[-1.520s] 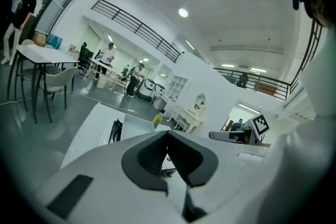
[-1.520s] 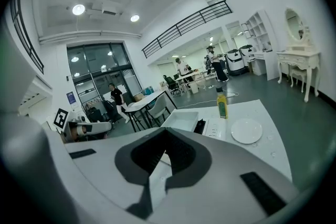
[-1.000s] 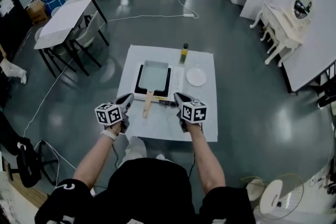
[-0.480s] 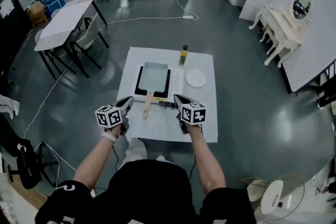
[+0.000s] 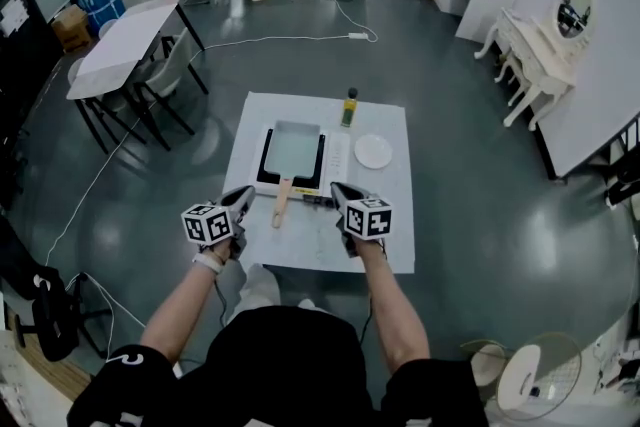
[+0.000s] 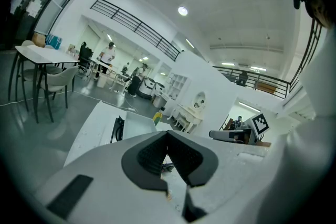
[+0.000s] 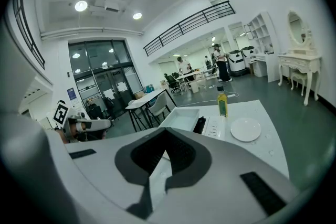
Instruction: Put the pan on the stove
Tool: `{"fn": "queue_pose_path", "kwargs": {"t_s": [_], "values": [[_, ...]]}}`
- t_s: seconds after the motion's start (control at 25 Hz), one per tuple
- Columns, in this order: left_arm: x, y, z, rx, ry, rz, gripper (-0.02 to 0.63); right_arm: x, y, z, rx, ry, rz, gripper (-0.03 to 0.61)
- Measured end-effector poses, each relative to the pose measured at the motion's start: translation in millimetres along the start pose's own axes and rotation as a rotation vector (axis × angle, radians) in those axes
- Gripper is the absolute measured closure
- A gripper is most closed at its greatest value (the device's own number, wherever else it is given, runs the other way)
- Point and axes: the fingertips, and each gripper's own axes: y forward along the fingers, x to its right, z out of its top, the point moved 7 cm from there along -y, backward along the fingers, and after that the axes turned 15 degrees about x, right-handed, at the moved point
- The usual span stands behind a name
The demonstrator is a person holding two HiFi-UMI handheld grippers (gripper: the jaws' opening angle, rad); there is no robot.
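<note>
Pan (image 5: 293,145) sat on the stove (image 5: 262,165), approx mid-way across the white table (image 5: 390,235), w/ its wooden handle (image 5: 281,200) pointing back toward the person. Bottle (image 5: 349,105) stood just beyond the stove's far right corner; plate (image 5: 373,149) lay to the stove's right, apart from it. Left gripper (image 5: 245,190) hovered over the table's near part, left of the handle, jaws clenched w/ nothing between them. Right gripper (image 5: 338,187) hovered right of the handle, jaws likewise pressed together & empty. The 2 grippers flanked the handle; neither touched it.
</note>
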Motion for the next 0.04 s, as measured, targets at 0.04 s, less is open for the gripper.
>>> {"fn": "queue_pose_path", "kwargs": {"t_s": [0.04], "values": [[-0.2, -0.1, -0.4, -0.001, 0.001, 0.001, 0.615, 0.1, -0.2, 0.0, 0.001, 0.000, 0.000, 0.581]]}}
